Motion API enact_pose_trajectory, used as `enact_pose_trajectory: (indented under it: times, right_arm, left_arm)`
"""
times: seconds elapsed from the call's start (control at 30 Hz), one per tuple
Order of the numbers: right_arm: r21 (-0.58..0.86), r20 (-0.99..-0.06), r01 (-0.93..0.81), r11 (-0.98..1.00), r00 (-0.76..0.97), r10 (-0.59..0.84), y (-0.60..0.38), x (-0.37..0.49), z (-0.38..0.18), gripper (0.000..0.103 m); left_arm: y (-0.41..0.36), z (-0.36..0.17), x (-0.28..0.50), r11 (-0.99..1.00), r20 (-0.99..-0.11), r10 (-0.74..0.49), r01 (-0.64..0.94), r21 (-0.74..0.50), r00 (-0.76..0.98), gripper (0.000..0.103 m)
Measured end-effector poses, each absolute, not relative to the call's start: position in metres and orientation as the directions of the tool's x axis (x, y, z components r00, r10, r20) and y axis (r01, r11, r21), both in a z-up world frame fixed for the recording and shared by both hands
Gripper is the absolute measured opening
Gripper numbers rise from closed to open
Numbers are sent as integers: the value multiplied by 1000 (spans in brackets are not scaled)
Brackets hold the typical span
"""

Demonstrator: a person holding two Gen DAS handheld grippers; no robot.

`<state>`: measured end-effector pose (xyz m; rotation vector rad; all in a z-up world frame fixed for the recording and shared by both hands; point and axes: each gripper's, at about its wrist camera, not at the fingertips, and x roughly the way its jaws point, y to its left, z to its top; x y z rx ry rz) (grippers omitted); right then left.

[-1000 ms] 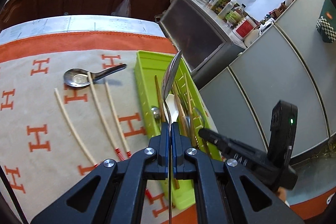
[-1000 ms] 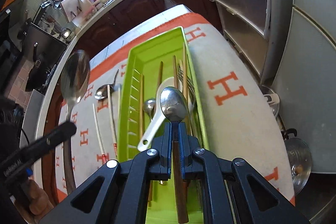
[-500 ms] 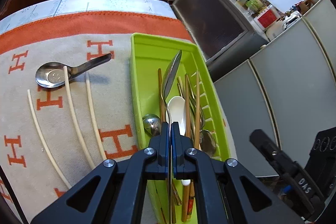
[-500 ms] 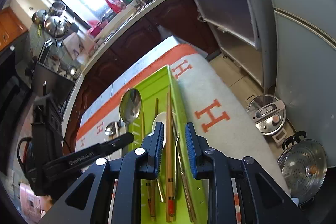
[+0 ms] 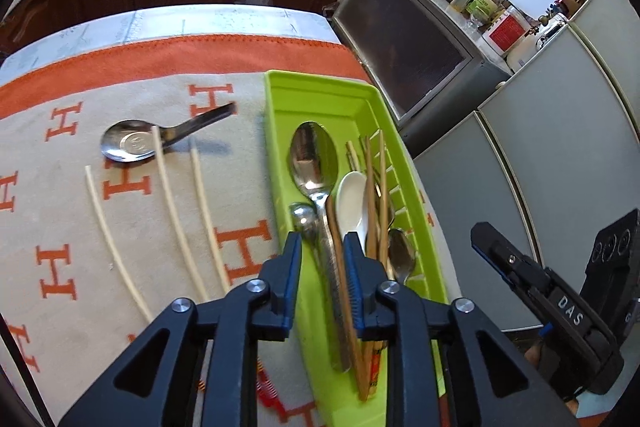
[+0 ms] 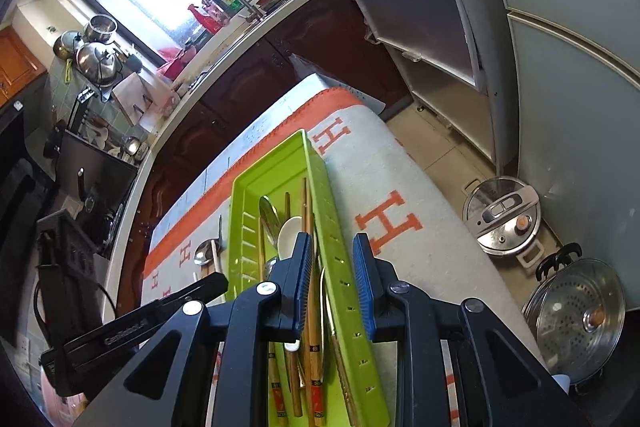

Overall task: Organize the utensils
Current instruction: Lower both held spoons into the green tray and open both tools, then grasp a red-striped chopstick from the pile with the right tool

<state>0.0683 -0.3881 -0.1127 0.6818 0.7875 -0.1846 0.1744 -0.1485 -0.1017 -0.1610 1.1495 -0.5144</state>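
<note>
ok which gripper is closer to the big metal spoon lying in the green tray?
Left. The left gripper is opening directly over the big metal spoon, whose handle runs between its fingers. The right gripper straddles the green tray wall, on the far side from the spoon.

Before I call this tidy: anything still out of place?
Yes. A metal spoon and three white chopsticks lie loose on the cloth, left of the green tray holding the other utensils.
</note>
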Motion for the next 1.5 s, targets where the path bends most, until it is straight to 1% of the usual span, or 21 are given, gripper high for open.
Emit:
enact_pose_trajectory:
  times: [0.17, 0.27, 0.4, 0.53, 0.7, 0.87, 1.0, 1.23, 1.5]
  right_arm:
    - [485, -710, 353, 800, 693, 124, -361, 71, -111, 21]
    - [470, -718, 326, 820, 682, 140, -340, 72, -110, 21]
    - [458, -727, 280, 843, 665, 174, -317, 74, -109, 21]
    - [435, -738, 229, 871, 645, 199, -287, 76, -107, 21]
    - [395, -759, 163, 904, 613, 221, -250, 80, -105, 21]
    - [338, -789, 86, 937, 569, 233, -209, 94, -105, 21]
    - [292, -823, 37, 956, 519, 231, -186, 116, -113, 21]
    - [211, -883, -6, 977, 429, 193, -160, 162, -141, 21]
    - [142, -923, -20, 990, 359, 139, -146, 183, -167, 21]
  left_arm:
    - [-111, -99, 154, 902, -840, -416, 277, -332, 348, 24]
    - [-85, -99, 143, 917, -843, -389, 245, -315, 371, 28]
    - [-52, -98, 133, 937, -846, -347, 198, -290, 405, 43]
    - [-24, -97, 121, 952, -847, -305, 163, -259, 435, 46]
    - [1, -102, 113, 958, -852, -285, 128, -255, 439, 51]
    - [15, -105, 109, 962, -849, -273, 109, -251, 452, 52]
    - [27, -107, 109, 961, -842, -273, 99, -257, 465, 62]
    - [43, -113, 111, 962, -836, -270, 87, -260, 478, 62]
    - [55, -127, 119, 952, -840, -295, 70, -296, 456, 62]
